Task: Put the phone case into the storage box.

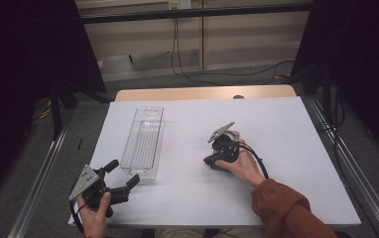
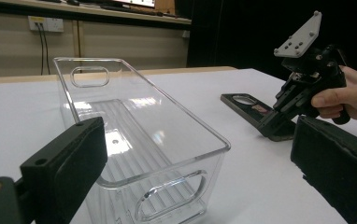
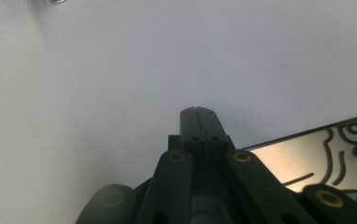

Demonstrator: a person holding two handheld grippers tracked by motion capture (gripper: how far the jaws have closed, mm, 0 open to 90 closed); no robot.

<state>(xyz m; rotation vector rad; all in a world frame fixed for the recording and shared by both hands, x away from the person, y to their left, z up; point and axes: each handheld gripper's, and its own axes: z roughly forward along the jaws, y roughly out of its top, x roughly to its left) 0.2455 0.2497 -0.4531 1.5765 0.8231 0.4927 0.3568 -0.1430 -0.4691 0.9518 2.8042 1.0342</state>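
A clear plastic bin [image 1: 145, 141] lies lengthwise on the white table, left of centre; it is empty [image 2: 134, 121]. My left gripper [image 1: 124, 172] sits at the table's near left corner, open, its jaws spread wide on either side of the bin's near end [image 2: 195, 140] and apart from it. My right gripper [image 1: 211, 160] is at mid-table in a person's hand, tilted down, shut with nothing between its jaws [image 3: 197, 112]. Its tip rests at the end of a flat dark card [image 2: 246, 103]. The card's glossy face with cartoon line drawings [image 3: 326, 154] lies just right of the jaws.
The white table top [image 1: 286, 148] has a wooden strip [image 1: 202, 92] along its far edge. Metal rails [image 1: 38, 173] run along both sides on the floor. Cables hang from the back wall [image 1: 177, 54]. An orange sleeve [image 1: 286, 210] comes in at the bottom right.
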